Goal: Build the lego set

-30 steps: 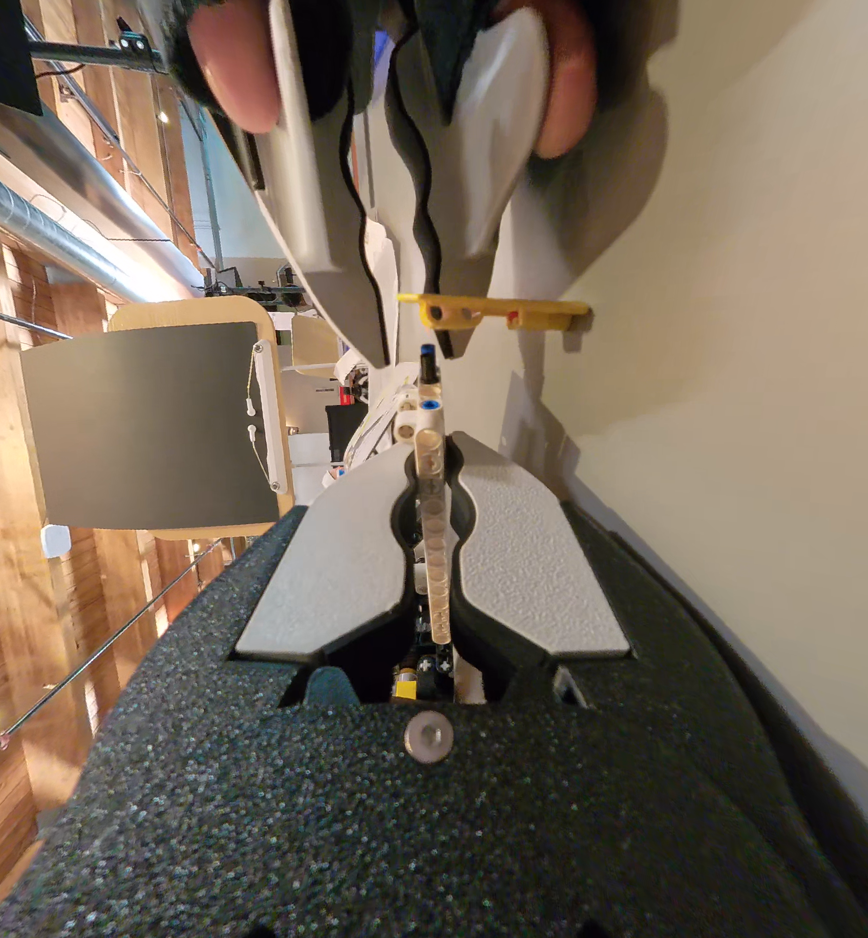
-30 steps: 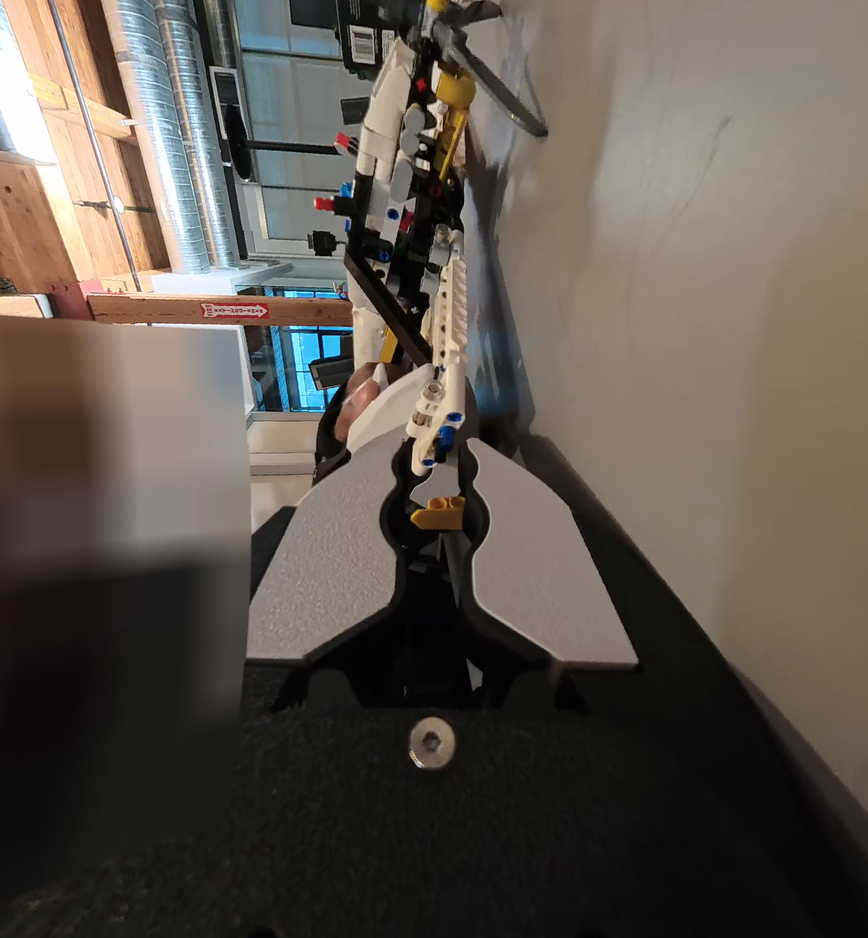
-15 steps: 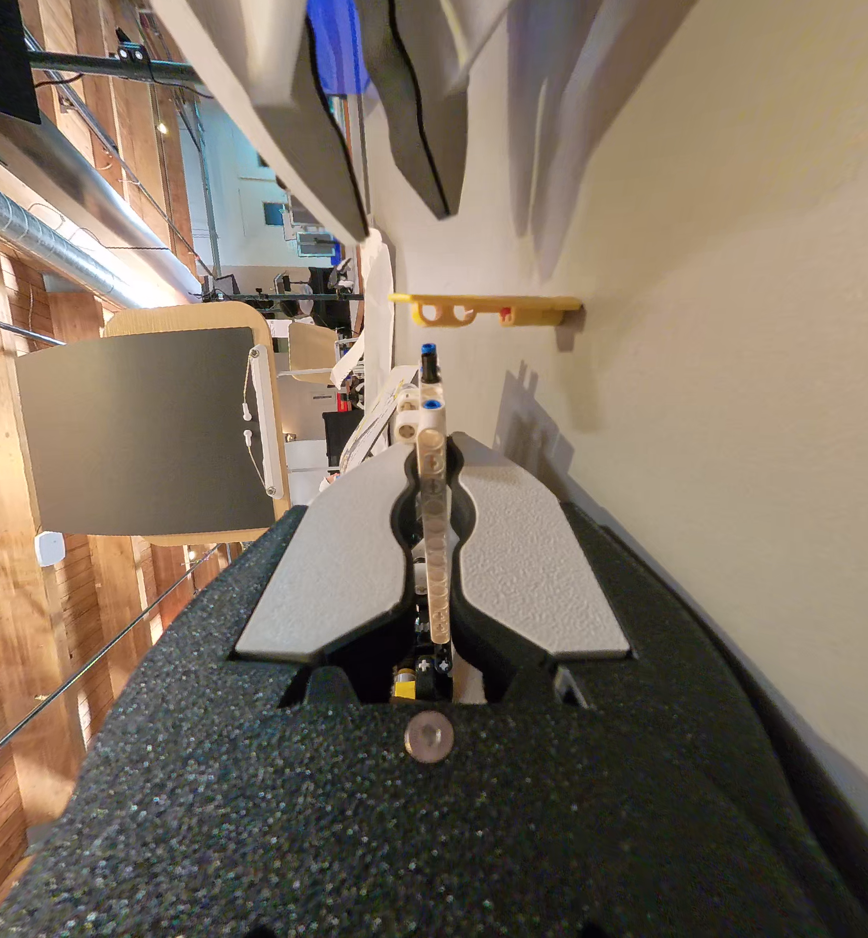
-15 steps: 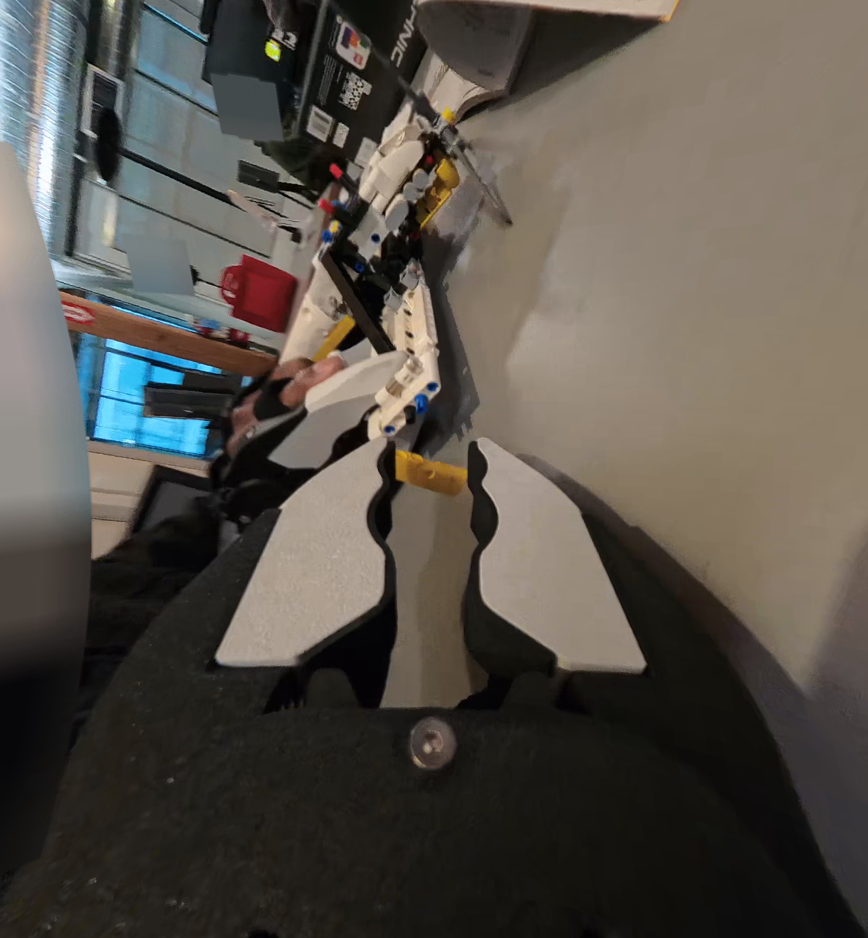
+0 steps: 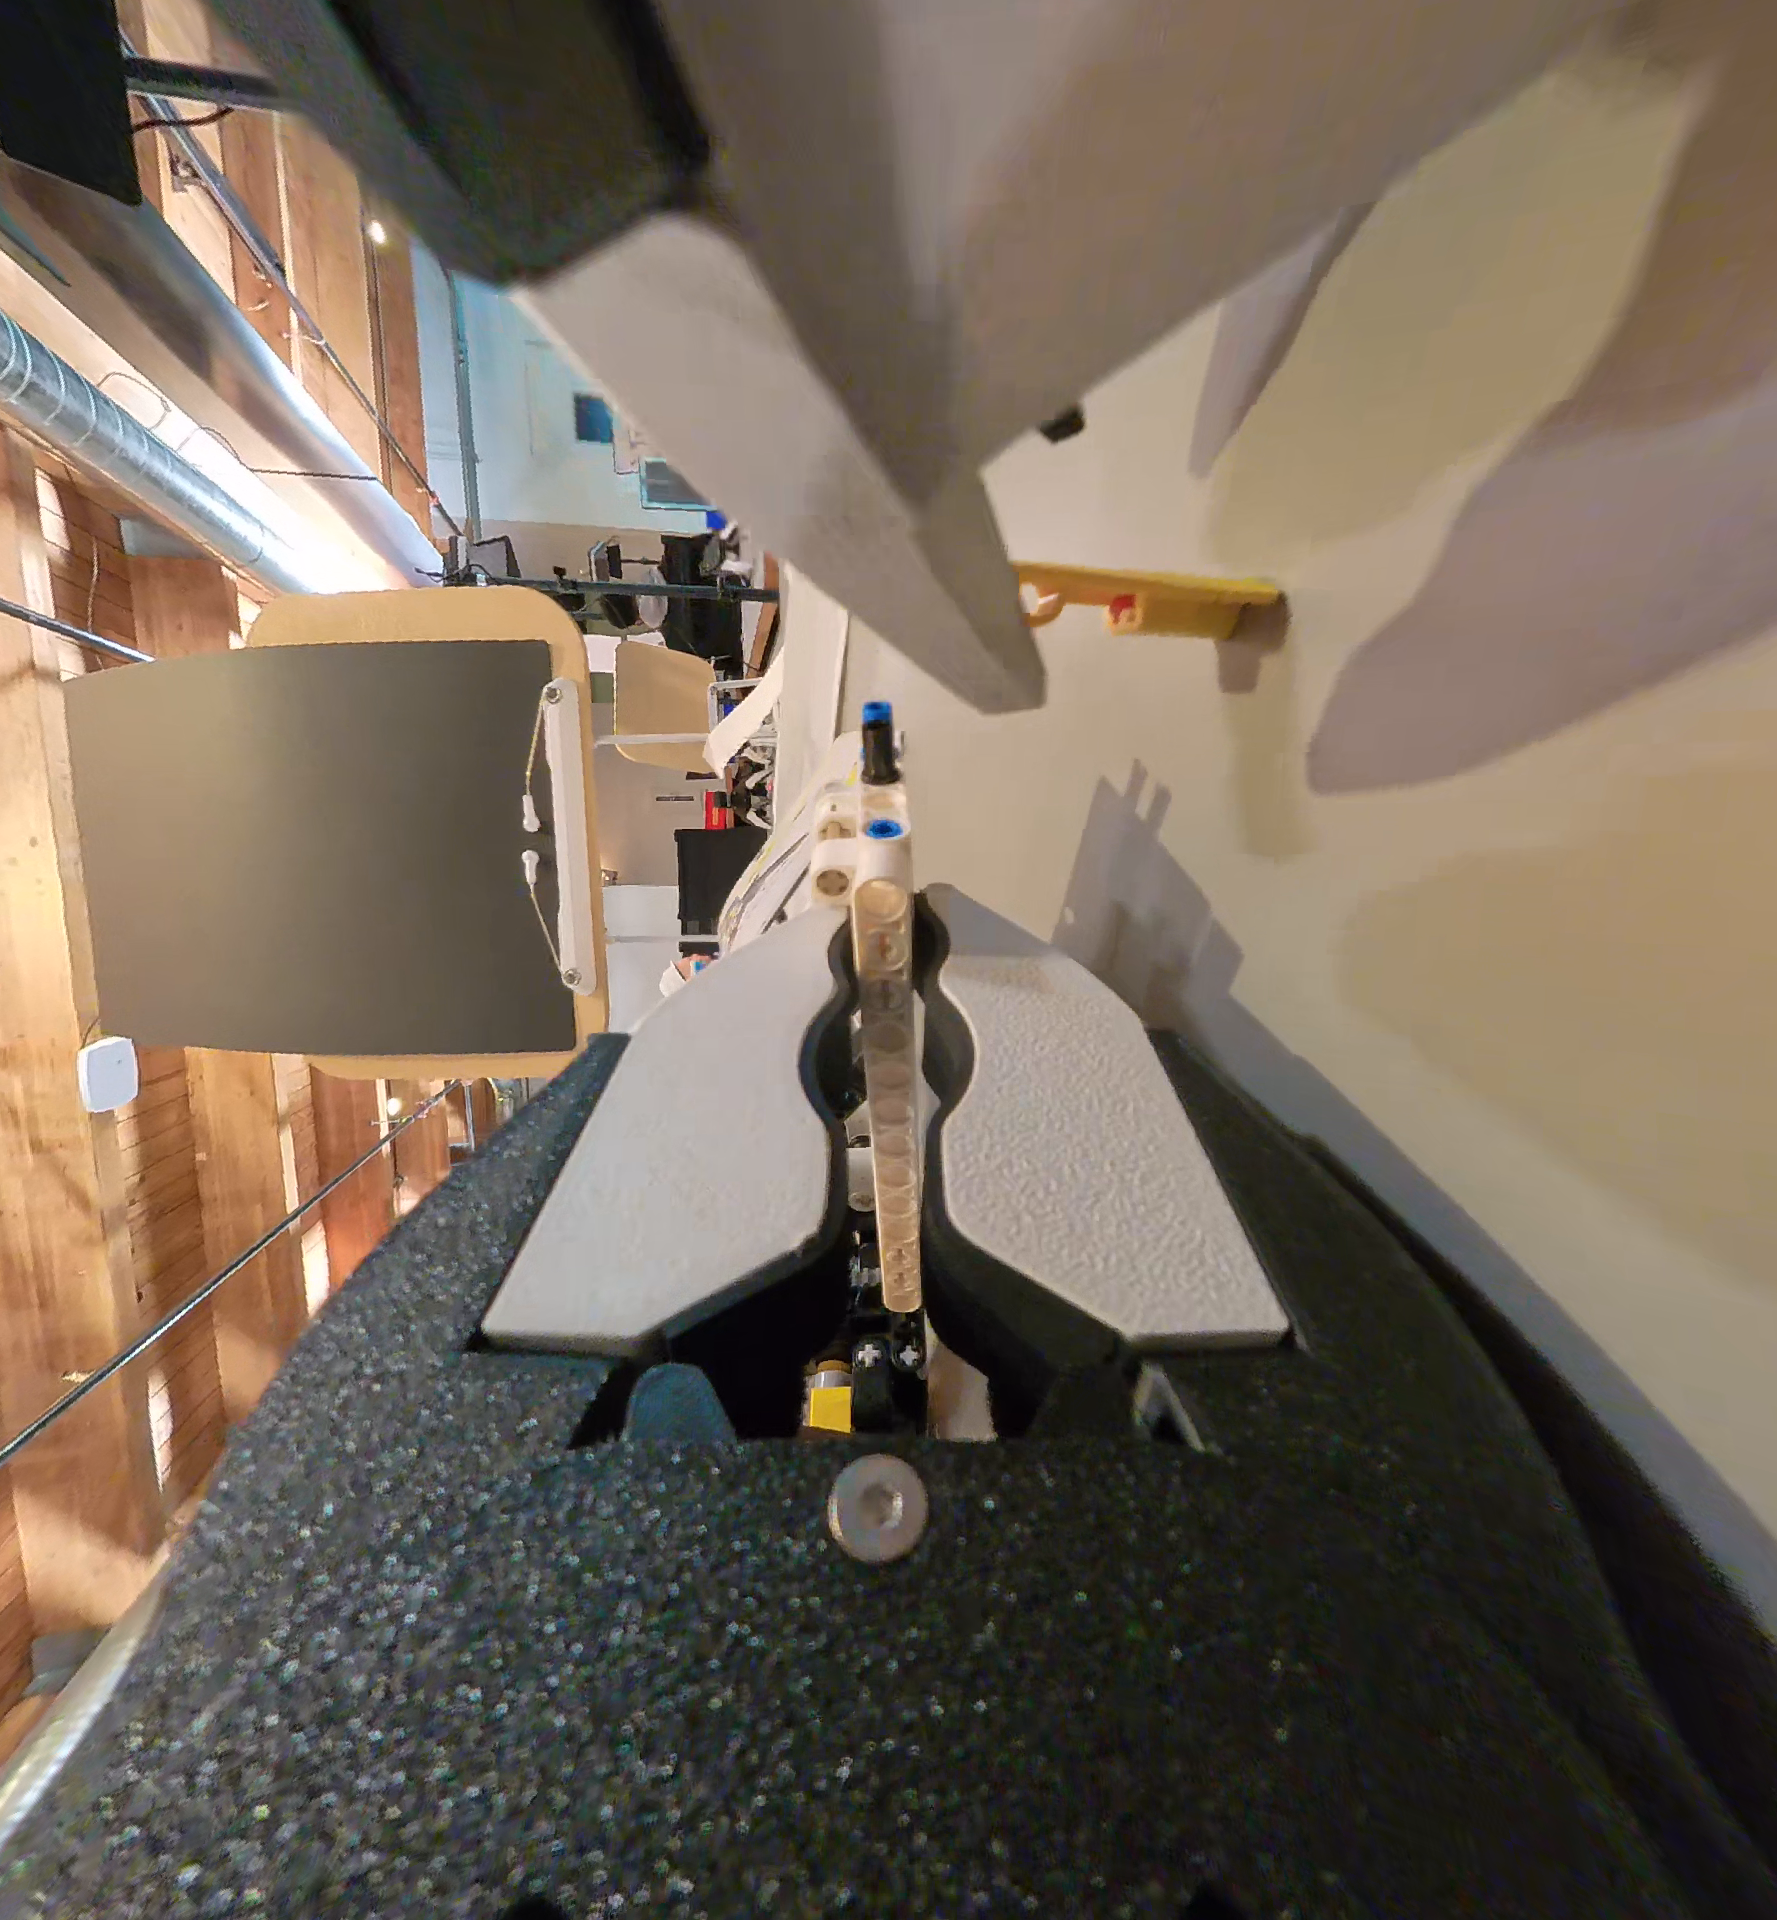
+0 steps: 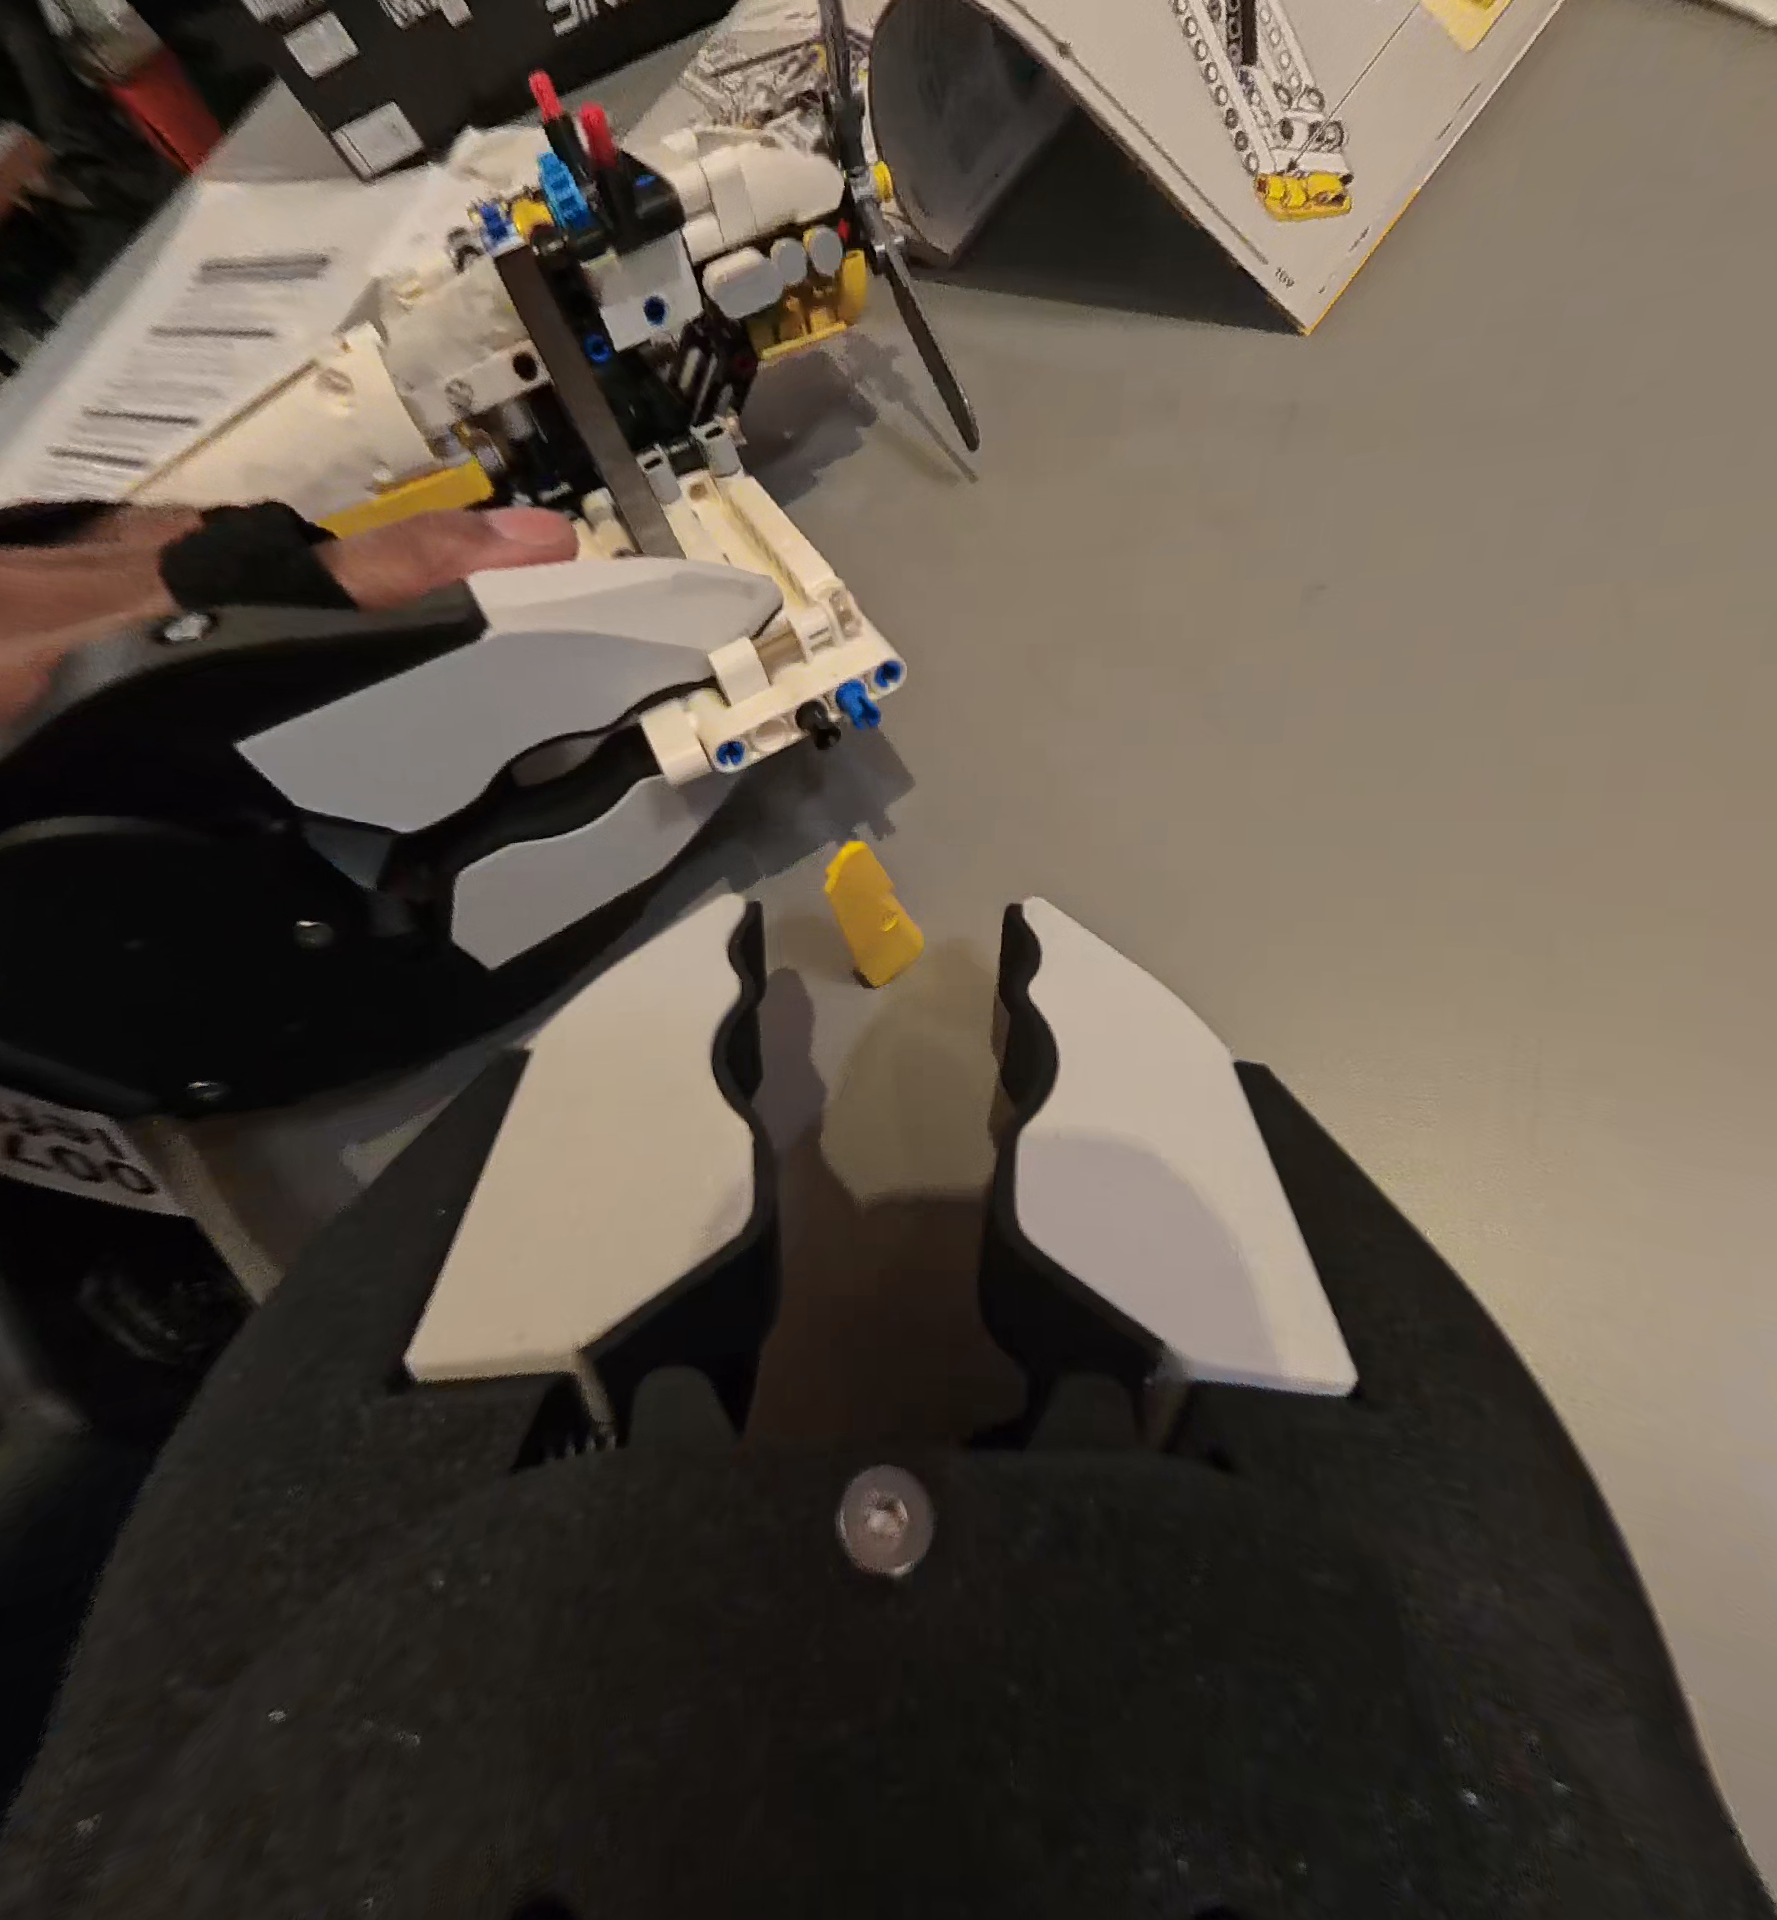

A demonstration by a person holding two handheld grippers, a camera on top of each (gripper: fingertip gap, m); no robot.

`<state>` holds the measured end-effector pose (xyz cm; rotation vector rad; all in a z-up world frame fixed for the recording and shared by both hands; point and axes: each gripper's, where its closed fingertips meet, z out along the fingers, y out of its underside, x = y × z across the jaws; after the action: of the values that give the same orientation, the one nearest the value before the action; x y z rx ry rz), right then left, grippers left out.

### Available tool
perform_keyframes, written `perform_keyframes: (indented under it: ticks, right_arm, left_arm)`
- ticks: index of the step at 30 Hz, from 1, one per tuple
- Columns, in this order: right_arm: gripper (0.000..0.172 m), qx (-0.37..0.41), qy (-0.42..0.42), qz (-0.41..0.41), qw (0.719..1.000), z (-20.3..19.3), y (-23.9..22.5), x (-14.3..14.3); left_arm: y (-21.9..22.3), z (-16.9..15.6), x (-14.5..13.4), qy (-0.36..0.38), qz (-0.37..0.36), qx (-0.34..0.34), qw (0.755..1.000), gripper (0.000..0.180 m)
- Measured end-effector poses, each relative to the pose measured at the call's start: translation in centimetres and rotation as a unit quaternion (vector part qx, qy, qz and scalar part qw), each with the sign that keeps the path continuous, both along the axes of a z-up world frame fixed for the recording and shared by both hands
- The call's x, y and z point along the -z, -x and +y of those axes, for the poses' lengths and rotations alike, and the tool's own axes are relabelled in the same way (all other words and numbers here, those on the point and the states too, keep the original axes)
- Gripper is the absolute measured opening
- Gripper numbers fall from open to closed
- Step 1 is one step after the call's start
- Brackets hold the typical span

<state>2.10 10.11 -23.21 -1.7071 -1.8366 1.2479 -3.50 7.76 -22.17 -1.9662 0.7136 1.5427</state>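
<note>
1. Pinching a white beam [image 5: 889, 1091] edge-on, my left tool [image 5: 889, 935] has both pads pressed against the beam's sides; the beam runs forward past the fingertips to a white connector with blue pins [image 5: 868, 842].

2. Seen from my right wrist, that same left tool [image 6: 655, 727] lies on its side, a gloved hand [image 6: 240, 582] around it, its fingers clamped on the white beam end [image 6: 780, 707] that sticks out of a larger brick model.

3. My right tool [image 6: 879, 935] hangs above the grey table [image 6: 1383, 831] with its fingers spread wide and nothing between the pads.

4. Just ahead of the right fingertips, a small yellow piece [image 6: 871, 914] stands on the table, clear of both fingers and near the tip of the left tool.

5. From the left wrist the yellow piece [image 5: 1164, 603] juts off the table past the beam's end, with the right tool's grey finger [image 5: 863, 416] looming close and blurred in front of it.

6. Farther back on the table sits the model [image 6: 635, 312], white with yellow, black and red parts and a dark propeller blade [image 6: 915, 312] at its front.

7. Beyond it an open instruction booklet [image 6: 1227, 156] stands tented, and a black box [image 6: 468, 62] lies behind the model.

8. Printed sheets [image 6: 188, 332] lie at the model's left.
</note>
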Motion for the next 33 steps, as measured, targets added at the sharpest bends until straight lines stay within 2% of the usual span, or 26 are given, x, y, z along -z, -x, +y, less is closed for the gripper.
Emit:
perform_keyframes:
  ticks: [9,14,22,24,29,33]
  right_arm:
    - [0.029,0.019,-0.096,0.009,0.995,-0.4,0.2,0.4]
    - [0.019,0.034,-0.113,0.016,0.993,-0.2,0.2,0.3]
    - [0.021,0.039,-0.134,0.025,0.99,-0.8,0.6,0.2]
    - [0.009,0.038,-0.135,0.024,0.99,-0.7,0.7,0.3]
    - [0.009,-0.03,-0.078,0.024,0.996,-1.5,0.5,0.2]
    - [0.009,-0.117,0.055,0.003,0.992,-1.2,0.4,-0.5]
  left_arm:
    - [0.1,-0.6,-0.7,-0.009,-0.003,-0.002,1.0,0.008]
    - [0.1,-0.6,-0.7,-0.01,-0.002,-0.001,1.0,0.008]
    - [-0.4,0.0,0.0,0.005,-0.003,0.005,1.0,0.008]
    - [-0.5,-0.1,0.1,0.006,-0.003,0.006,1.0,0.008]
    - [-0.5,-0.2,0.1,0.004,-0.006,0.009,1.0,0.008]
    - [-0.6,-0.1,-0.3,-0.01,0.0,0.017,1.0,0.008]
